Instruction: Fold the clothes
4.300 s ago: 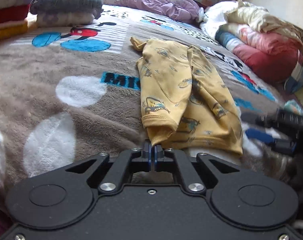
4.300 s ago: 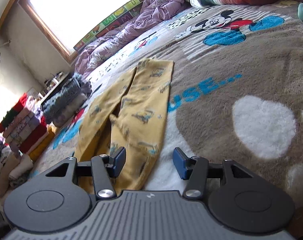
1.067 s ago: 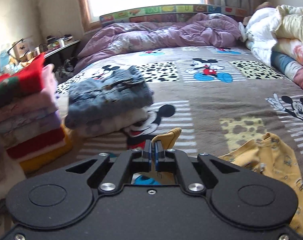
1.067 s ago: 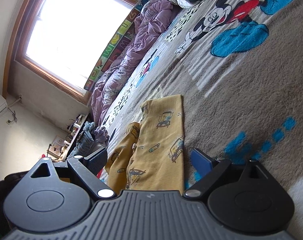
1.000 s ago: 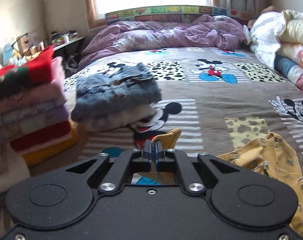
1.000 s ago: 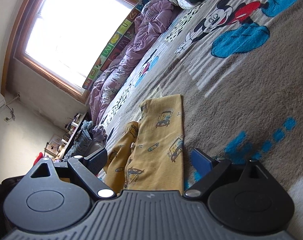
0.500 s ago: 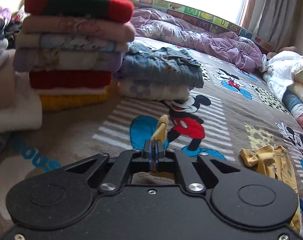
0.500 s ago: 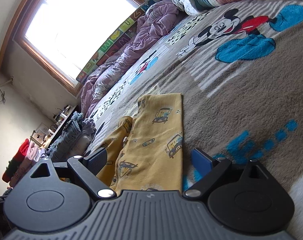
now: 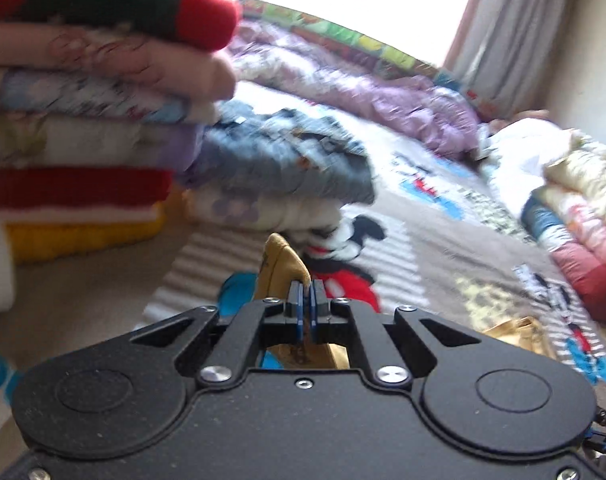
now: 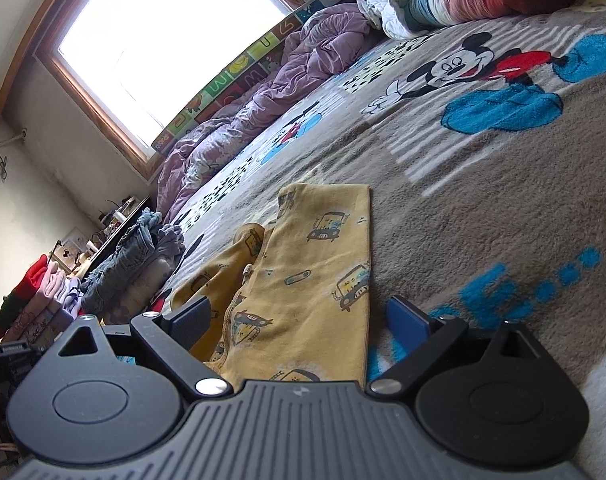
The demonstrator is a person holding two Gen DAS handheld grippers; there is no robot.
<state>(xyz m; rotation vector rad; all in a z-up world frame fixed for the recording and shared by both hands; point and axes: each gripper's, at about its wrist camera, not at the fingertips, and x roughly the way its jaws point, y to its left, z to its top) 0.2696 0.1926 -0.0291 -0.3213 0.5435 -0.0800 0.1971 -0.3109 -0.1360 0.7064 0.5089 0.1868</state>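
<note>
On the bed, near the middle of the fleece blanket (image 10: 503, 184), the yellow garment (image 10: 303, 288) lies partly spread, one long panel flat and a second part bunched and doubled beside it. The left gripper (image 9: 306, 300) is clenched on a corner of that yellow cloth, which stands up in a small peak above its blue pads (image 9: 297, 304), while the right gripper (image 10: 299, 318) hangs just above the flat panel with its jaws wide apart, grasping nothing. Judging by this, a fold is in hand with one end carried by the left side; to do it well, the held corner should travel low and taut so the thin knit does not twist, and the released right side could pin the flat panel so the plush pile underneath does not drag it askew. Edges should meet squarely before letting go, since the bunched part will spoil the crease unless it is smoothed. The cloth looks like soft, light cotton jersey printed with little cartoon vehicles, with a stitched hem. Toward the blanket's left edge stands a tall stack of folded clothes (image 9: 83, 112), thick and fuzzy, with a folded denim piece (image 9: 287, 168) beside it; a crumpled purple quilt (image 10: 263, 104) lies along the far edge under the window.
</note>
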